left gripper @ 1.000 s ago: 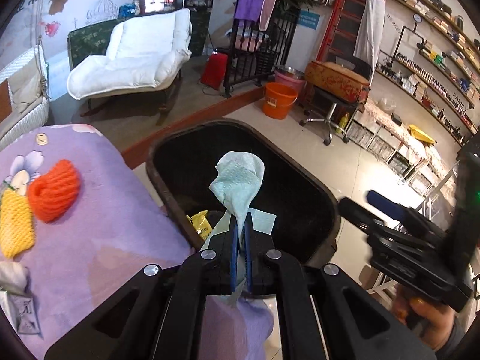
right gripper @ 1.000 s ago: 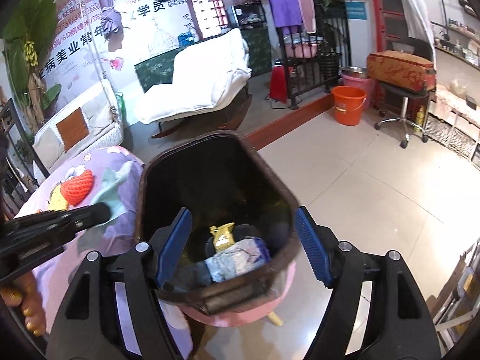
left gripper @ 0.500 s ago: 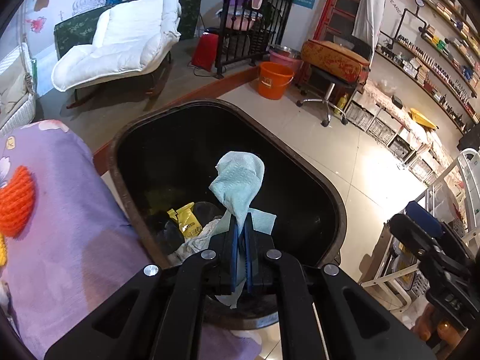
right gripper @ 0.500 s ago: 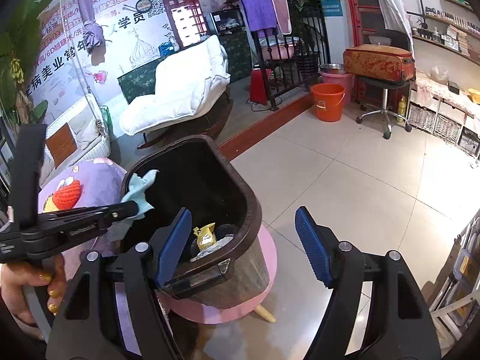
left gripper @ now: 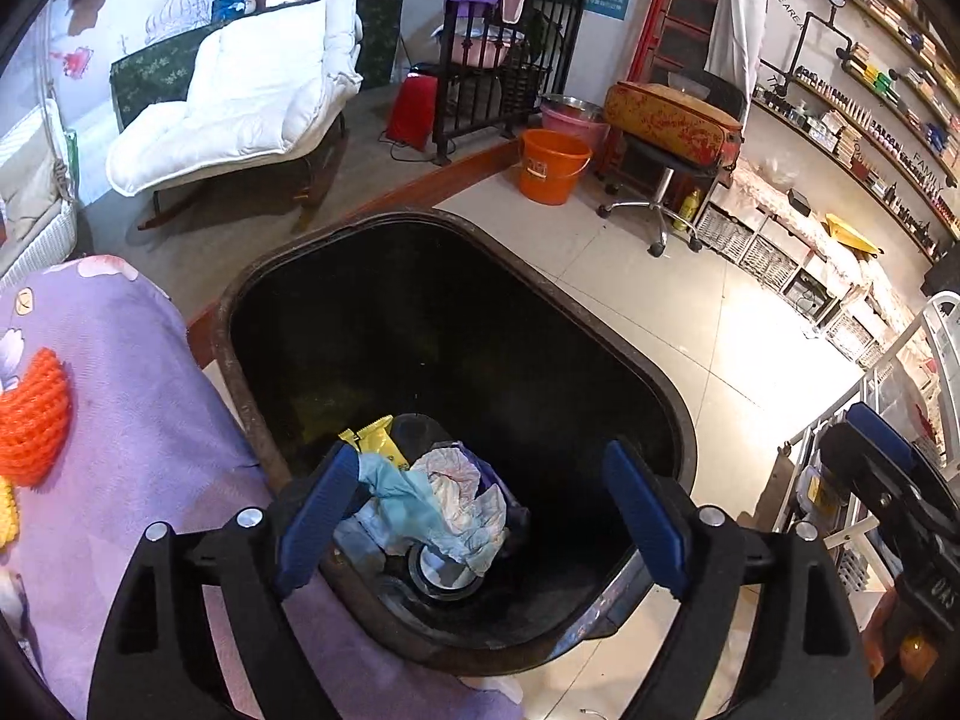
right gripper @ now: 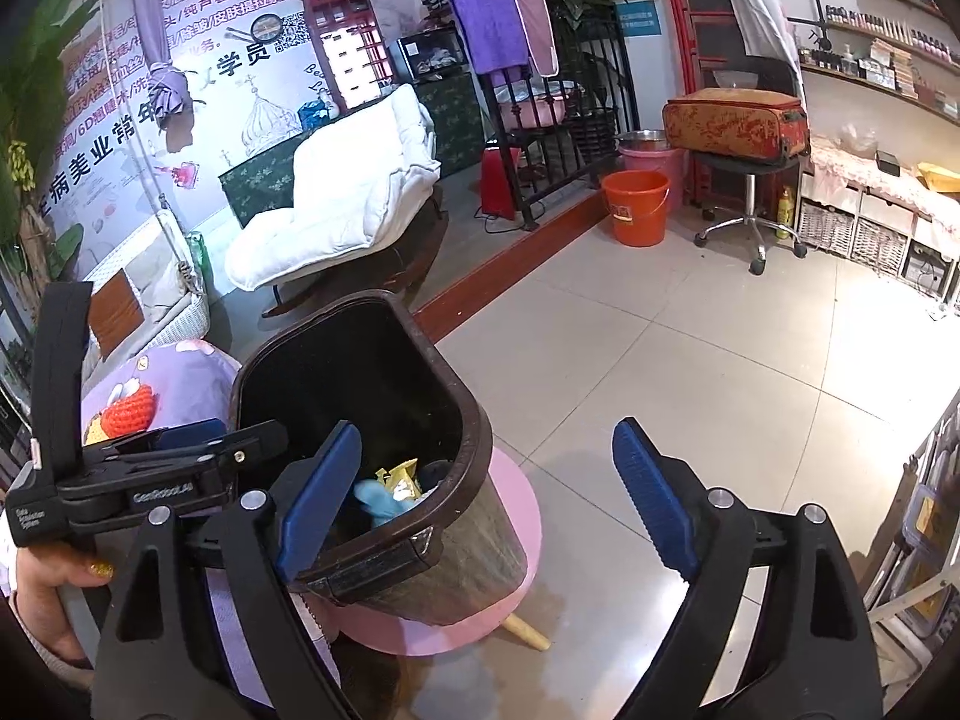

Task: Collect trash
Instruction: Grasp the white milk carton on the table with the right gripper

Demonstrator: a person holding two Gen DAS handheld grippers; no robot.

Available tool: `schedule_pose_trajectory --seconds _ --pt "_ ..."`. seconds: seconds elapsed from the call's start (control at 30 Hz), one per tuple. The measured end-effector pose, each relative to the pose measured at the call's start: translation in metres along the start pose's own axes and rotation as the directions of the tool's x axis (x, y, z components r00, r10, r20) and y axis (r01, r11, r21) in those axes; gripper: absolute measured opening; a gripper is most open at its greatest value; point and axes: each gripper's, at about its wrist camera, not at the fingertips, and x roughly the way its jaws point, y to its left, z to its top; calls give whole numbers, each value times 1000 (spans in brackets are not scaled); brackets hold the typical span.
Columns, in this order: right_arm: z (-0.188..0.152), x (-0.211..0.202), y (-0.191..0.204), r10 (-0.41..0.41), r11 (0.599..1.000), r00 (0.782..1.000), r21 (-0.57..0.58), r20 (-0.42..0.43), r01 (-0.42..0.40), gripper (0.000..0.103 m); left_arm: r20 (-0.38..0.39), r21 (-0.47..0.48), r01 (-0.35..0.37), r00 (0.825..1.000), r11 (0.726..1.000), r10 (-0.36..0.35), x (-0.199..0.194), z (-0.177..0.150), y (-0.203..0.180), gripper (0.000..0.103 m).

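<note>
A dark brown trash bin (left gripper: 600, 324) stands on a pink stool (right gripper: 516, 516) beside the purple-clothed table (left gripper: 120, 420). My left gripper (left gripper: 480, 456) hangs over the bin's mouth, its jaws opening wide with nothing between them. The light blue tissue (left gripper: 408, 504) lies loose inside the bin on other crumpled trash, next to a yellow wrapper (left gripper: 372, 444). My right gripper (right gripper: 486, 438) is at the bin's right side; its jaws are also opening, the left finger over the rim (right gripper: 360, 312) and nothing pressed. The tissue (right gripper: 378, 501) shows in that view too.
An orange knitted piece (left gripper: 30, 414) and a yellow one lie on the table's cloth. A white lounge chair (left gripper: 240, 96), an orange bucket (left gripper: 552, 165) and a wheeled stool (left gripper: 660, 180) stand farther back. Tiled floor (right gripper: 720, 360) lies to the right of the bin.
The left gripper opened and let go of the blue tissue, which dropped into the bin. The right gripper shifted right, off the bin's mouth, and its jaws widened.
</note>
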Motion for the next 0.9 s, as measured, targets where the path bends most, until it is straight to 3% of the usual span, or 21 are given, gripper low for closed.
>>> schedule_pose_trajectory --seconds 0.37,0.63,0.8,0.9 --pt "5 5 18 40 999 999 -28 -15 -40 86 67 26 -53 996 998 51 -34 -15 1 90" --pt "3 9 58 151 980 986 -118 -64 -158 86 141 8 -140 980 990 138 -86 -48 23 92" --pt "-7 11 108 284 930 949 -203 -137 -307 86 161 -87 -184 967 979 196 -119 -74 56 92" --pt "-18 8 147 368 873 908 -261 -198 -411 86 160 -170 -216 957 962 243 -139 -91 81 92"
